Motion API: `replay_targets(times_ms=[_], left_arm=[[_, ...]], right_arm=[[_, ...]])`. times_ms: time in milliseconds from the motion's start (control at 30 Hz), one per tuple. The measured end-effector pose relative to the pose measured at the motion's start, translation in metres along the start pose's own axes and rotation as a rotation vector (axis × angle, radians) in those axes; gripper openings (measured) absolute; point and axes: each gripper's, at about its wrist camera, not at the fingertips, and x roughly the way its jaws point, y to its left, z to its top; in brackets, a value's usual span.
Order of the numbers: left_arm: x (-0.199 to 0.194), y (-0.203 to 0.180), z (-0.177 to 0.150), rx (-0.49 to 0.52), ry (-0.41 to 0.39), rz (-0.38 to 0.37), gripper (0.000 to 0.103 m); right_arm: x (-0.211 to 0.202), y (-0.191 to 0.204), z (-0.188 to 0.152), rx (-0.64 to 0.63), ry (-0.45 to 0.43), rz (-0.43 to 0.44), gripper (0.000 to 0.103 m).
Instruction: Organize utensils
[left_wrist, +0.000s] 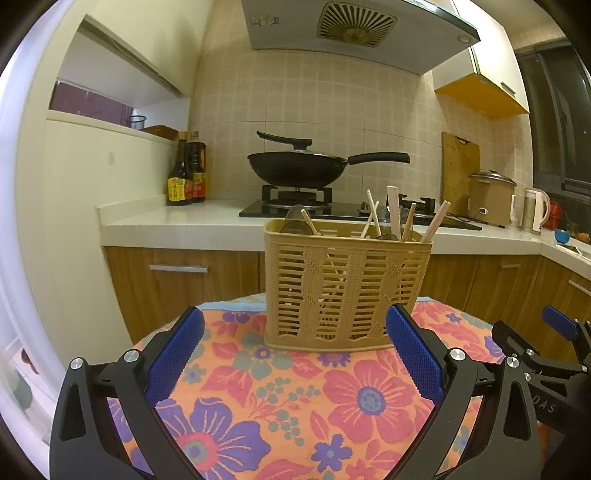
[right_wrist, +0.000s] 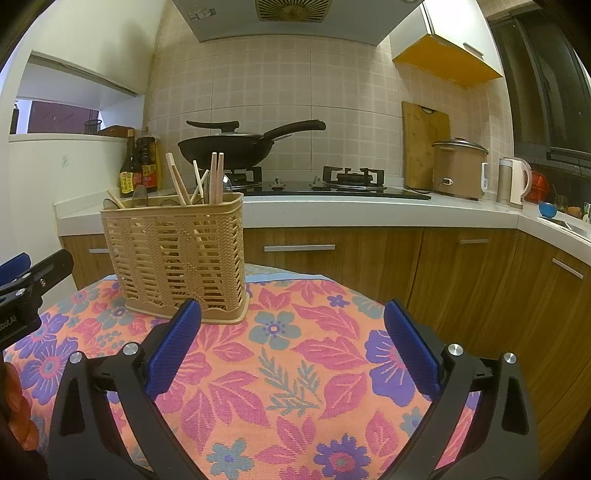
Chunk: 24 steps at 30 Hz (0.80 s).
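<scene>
A tan slatted plastic utensil basket (left_wrist: 347, 288) stands upright on the flowered cloth, and also shows in the right wrist view (right_wrist: 177, 254). Several wooden chopsticks (left_wrist: 406, 219) and spoons stick out of its top; they also show from the right (right_wrist: 216, 177). My left gripper (left_wrist: 295, 325) is open and empty, just in front of the basket. My right gripper (right_wrist: 293, 317) is open and empty, to the right of the basket. The right gripper's fingertip also shows at the edge of the left wrist view (left_wrist: 561, 321).
The flowered cloth (right_wrist: 295, 369) covers a small round table. Behind it runs a kitchen counter (right_wrist: 369, 210) with a gas hob, a black wok (left_wrist: 295, 166), sauce bottles (left_wrist: 186, 173), a cutting board, a rice cooker (right_wrist: 460, 168) and a kettle.
</scene>
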Motion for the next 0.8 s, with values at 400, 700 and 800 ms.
replay_targets(times_ms=[400, 700, 800], left_arm=[[0.0008, -0.0028, -0.0010, 0.010, 0.004, 0.008, 0.096], [0.0031, -0.0003, -0.0013, -0.010, 0.010, 0.008, 0.096], [0.0037, 0.0009, -0.0011, -0.017, 0.010, 0.016, 0.095]], right_arm=[[-0.0001, 0.0004, 0.0000, 0.000, 0.001, 0.001, 0.095], [0.0013, 0.0009, -0.0007, 0.002, 0.005, 0.006, 0.095], [0.0021, 0.0012, -0.0006, 0.001, 0.008, 0.018, 0.095]])
